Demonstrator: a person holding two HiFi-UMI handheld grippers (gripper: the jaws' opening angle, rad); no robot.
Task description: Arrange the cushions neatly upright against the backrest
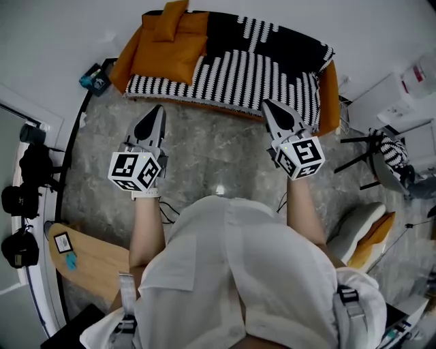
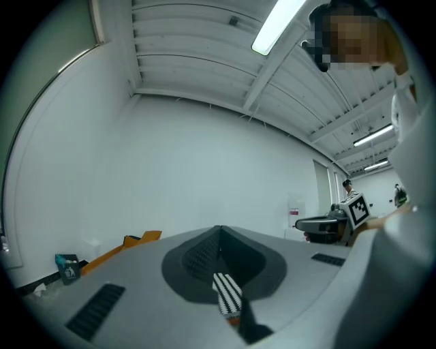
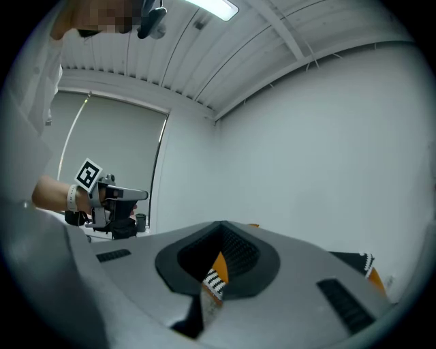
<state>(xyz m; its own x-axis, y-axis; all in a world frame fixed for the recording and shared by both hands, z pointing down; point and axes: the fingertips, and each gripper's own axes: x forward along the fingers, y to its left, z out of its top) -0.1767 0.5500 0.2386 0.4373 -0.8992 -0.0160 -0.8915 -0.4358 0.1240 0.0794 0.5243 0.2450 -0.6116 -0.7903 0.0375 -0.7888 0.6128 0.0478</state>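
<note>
Right now we hold both grippers level above the grey floor (image 1: 225,146), side by side and well apart, pointing at the sofa (image 1: 330,92). Our left gripper (image 1: 159,109) is clenched on nothing: in its own view the jaws meet at the tip, and only a sliver of the striped throw (image 1: 272,58) shows through the slot behind them. Our right gripper (image 1: 268,103) is likewise clenched and empty, its jaws pressed together. Neither touches the sofa. The black-and-white throw covers most of the seat. On the sofa's left end lies the big cushion (image 1: 170,56), orange, overlapping the throw's edge. The small cushion (image 1: 165,20), also orange, sits just behind it, nearer the wall; we cannot tell whether it stands upright. Far to our right, on the floor, lie what look like a white cushion (image 1: 355,228) and an orange cushion (image 1: 377,235), touching each other. A wooden board (image 1: 88,259) lies on the floor at our left.
</note>
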